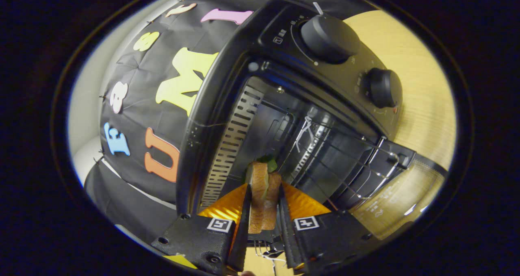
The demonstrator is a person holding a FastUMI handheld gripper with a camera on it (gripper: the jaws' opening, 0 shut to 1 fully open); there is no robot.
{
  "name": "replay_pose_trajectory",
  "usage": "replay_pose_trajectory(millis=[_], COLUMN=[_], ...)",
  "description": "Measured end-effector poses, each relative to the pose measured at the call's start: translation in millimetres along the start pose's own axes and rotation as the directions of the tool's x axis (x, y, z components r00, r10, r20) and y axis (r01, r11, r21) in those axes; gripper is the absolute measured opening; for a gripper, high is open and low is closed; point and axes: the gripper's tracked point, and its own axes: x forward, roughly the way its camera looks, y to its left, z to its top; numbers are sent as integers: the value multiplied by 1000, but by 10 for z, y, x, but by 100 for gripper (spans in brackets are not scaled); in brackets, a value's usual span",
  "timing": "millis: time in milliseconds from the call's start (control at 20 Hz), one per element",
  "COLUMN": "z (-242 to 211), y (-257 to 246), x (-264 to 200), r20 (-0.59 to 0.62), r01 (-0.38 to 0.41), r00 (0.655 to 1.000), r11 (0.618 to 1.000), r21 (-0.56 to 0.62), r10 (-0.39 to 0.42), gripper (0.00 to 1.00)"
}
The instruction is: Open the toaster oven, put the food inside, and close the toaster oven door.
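Note:
A sandwich (263, 194) of two bread slices with a green leaf at its far end is pinched between both fingers of my gripper (264, 198), which is shut on it. The black toaster oven (284, 85) stands just ahead, seen tilted, with its cavity open. Its glass door (400, 198) hangs folded down to the right of the fingers. A wire rack (349, 162) spans the inside of the cavity. The sandwich's far end sits at the mouth of the cavity, left of the rack's front edge.
Two round black knobs (330, 38) (384, 88) sit on the oven's control panel beyond the cavity. A slotted metal side wall (233, 138) lines the cavity's left. The oven rests on a light wooden table (422, 89).

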Motion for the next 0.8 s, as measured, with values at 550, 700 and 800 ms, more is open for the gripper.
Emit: replay_pose_trajectory(millis=[550,700,800], z=[63,219,268], y=[-31,21,77], x=[-309,-484,-599], r20=[27,50,48], r01=[191,201,195], r00=[977,974,973], r11=[811,736,703], r21=[-553,-646,-684], r10=[-212,-222,-224], gripper=[100,100,100])
